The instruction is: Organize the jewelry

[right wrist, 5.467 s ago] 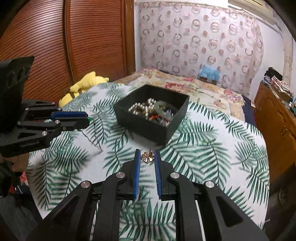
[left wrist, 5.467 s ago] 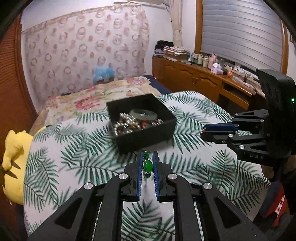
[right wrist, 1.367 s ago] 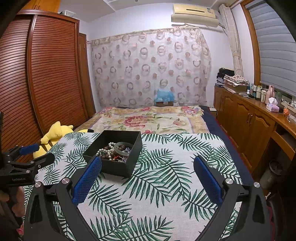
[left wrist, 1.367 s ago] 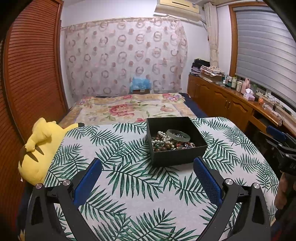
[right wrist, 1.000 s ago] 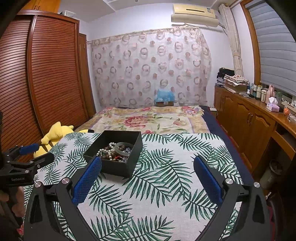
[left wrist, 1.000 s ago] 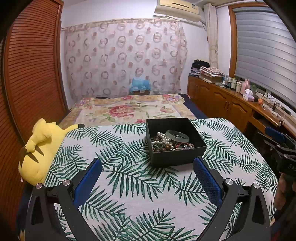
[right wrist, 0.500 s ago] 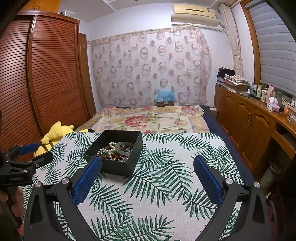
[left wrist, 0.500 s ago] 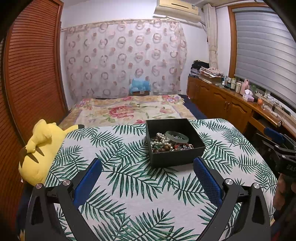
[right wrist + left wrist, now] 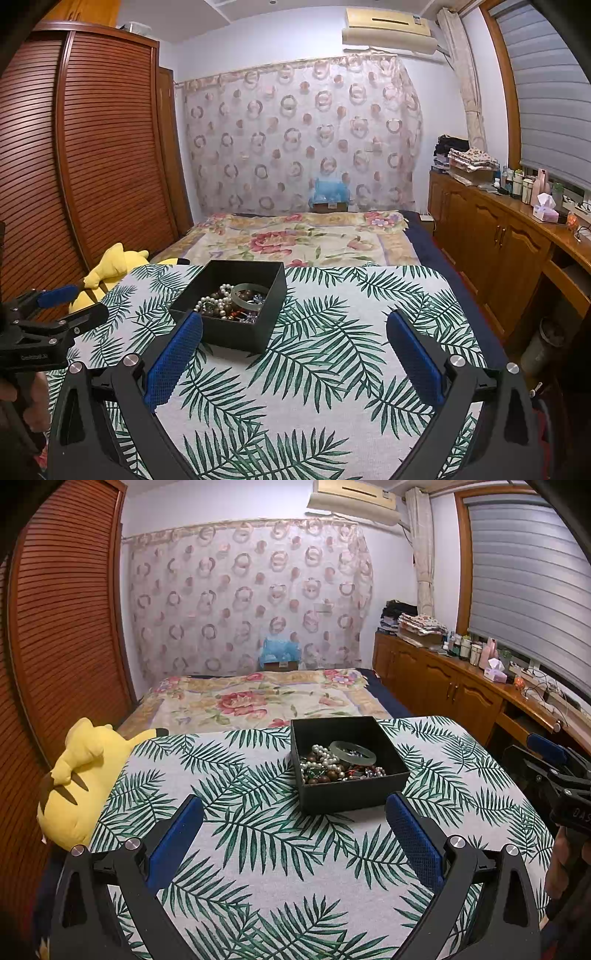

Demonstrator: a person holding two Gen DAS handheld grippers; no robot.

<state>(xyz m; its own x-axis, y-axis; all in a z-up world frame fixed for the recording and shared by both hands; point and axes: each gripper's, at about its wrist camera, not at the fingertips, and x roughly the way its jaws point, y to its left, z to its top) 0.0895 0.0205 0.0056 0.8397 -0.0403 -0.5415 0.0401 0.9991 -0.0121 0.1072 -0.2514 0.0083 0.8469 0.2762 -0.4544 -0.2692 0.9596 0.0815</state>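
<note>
The left gripper [image 9: 293,843] is being held wide apart, its blue pads [image 9: 413,843] spread to either side of the view, and nothing is being gripped between them. The right gripper [image 9: 293,363] is likewise being held fully spread and empty. Both are being kept above the leaf-print cloth [image 9: 258,849], back from the work.

Ahead of the left gripper, slightly toward its right finger, the black box [image 9: 351,794] is being shown resting on the cloth. From the right gripper it is lying ahead and toward the left finger, partly hidden behind that finger's pad. Inside it the jewelry is being kept in a loose heap: a pearl strand [image 9: 325,758], brown beads [image 9: 330,775] and a pale green bangle [image 9: 352,751] lying on top of the pile. No loose piece is being seen on the cloth around the box, so the gathering is being judged as near done or done.

The strands are being judged light, limp and prone to tangling; if one is to be lifted, it is best pinched across a few beads, slowly, since neighbours are likely to be dragged along. The bangle is being judged rigid, smooth and breakable; its rim is best taken across the band with a gentle squeeze. The box looks light and stiff, and is best held by one wall.
</note>
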